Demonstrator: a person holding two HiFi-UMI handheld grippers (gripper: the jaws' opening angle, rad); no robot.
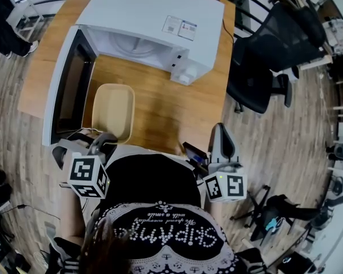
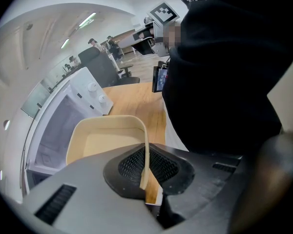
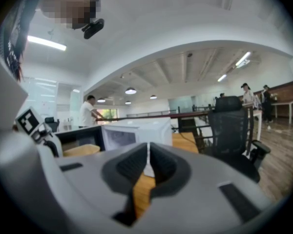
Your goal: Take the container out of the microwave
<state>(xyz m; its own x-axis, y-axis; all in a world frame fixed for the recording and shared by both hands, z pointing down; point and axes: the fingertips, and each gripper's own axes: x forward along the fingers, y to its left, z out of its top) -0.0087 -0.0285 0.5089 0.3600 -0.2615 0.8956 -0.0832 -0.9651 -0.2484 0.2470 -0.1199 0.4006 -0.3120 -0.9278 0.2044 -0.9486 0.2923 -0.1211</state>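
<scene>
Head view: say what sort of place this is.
Most likely an open-plan office or lab workspace: a microwave sits on a wooden table, a black office chair stands beside it, and the right gripper view shows people at further desks under ceiling lights.

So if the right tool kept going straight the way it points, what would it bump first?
Probably the white microwave: the right tool, shut and empty, aims at it across the wooden table. Depth is unclear, so it might touch the table first.
</scene>
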